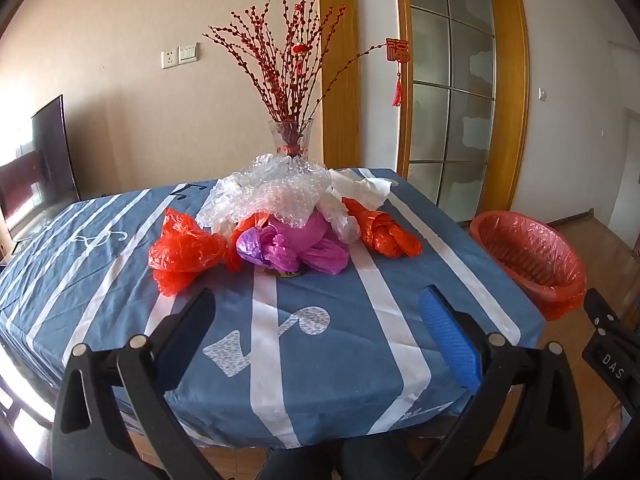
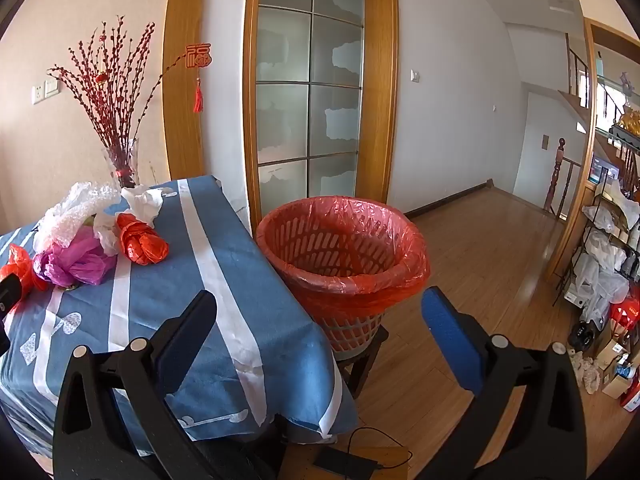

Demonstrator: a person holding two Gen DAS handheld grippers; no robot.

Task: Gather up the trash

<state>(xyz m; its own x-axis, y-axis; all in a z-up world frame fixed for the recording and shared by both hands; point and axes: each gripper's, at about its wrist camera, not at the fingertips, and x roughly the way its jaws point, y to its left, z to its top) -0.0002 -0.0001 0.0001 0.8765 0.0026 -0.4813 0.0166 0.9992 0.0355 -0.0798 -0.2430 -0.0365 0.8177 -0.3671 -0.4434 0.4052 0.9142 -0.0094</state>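
L gripper hangs over the near part of the table, fingers spread wide w/ nothing between them, both tips above the blue striped cloth and well short of the trash. R gripper is likewise released and empty, aimed at the bin, w/ its L finger over the table corner and its R finger over the wood floor. Trash sits in a heap mid-table: bubble wrap on top, a pink bag under it w/ a purple bag touching its L side, a red bag just L of those, another red bag just R, and white paper behind that one. A glass vase w/ red twigs stands right behind the heap. Bin is a slotted basket lined w/ a red bag, set on a dark stool just beside the table's R edge; its inside looks bare of trash. A shelf w/ bags stands at far R in the R wrist view.
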